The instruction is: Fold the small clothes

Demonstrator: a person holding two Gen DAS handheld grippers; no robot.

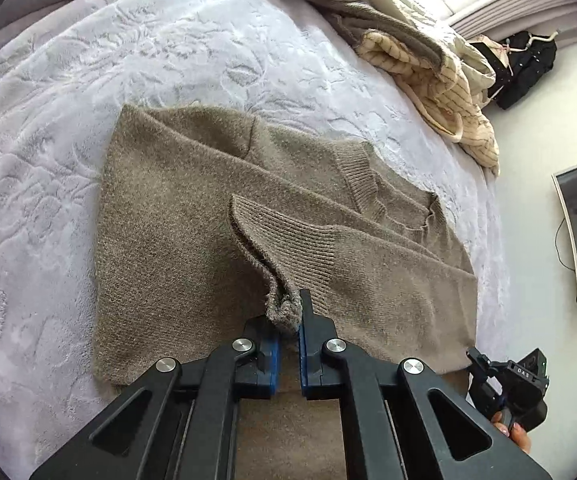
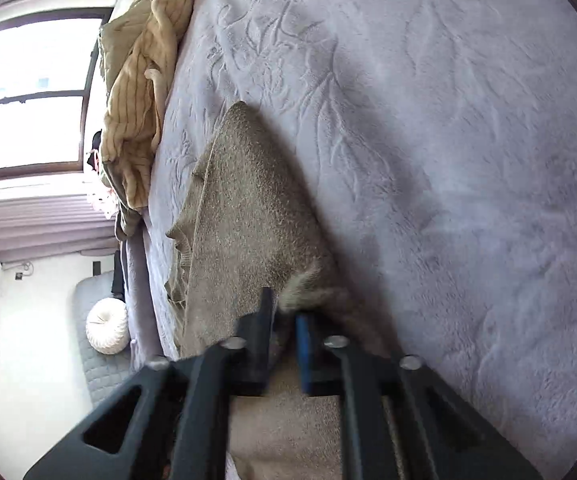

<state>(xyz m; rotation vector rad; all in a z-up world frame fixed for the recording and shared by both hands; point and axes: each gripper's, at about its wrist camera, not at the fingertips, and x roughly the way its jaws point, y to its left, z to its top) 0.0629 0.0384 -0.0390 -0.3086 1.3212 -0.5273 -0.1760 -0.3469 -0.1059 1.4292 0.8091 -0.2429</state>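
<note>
The left gripper (image 1: pixel 289 316) has its jaws pressed on a bunched bit of the ribbed cuff (image 1: pixel 288 240) of a brown sweater (image 1: pixel 176 216), the sleeve lifted off the body. The right gripper (image 2: pixel 284 320) has its jaws closed on a fuzzy edge of the same sweater (image 2: pixel 248 216); that view is blurred. The sweater lies flat on a pale embossed bedspread (image 1: pixel 88 92), its long axis running from the grippers toward the far left, collar at the right. Only the left view shows the collar, the folded sleeves and the right gripper (image 1: pixel 508 392) at the hem corner; only the right view shows the window (image 2: pixel 36 92) and a white round cushion (image 2: pixel 106 328).
</note>
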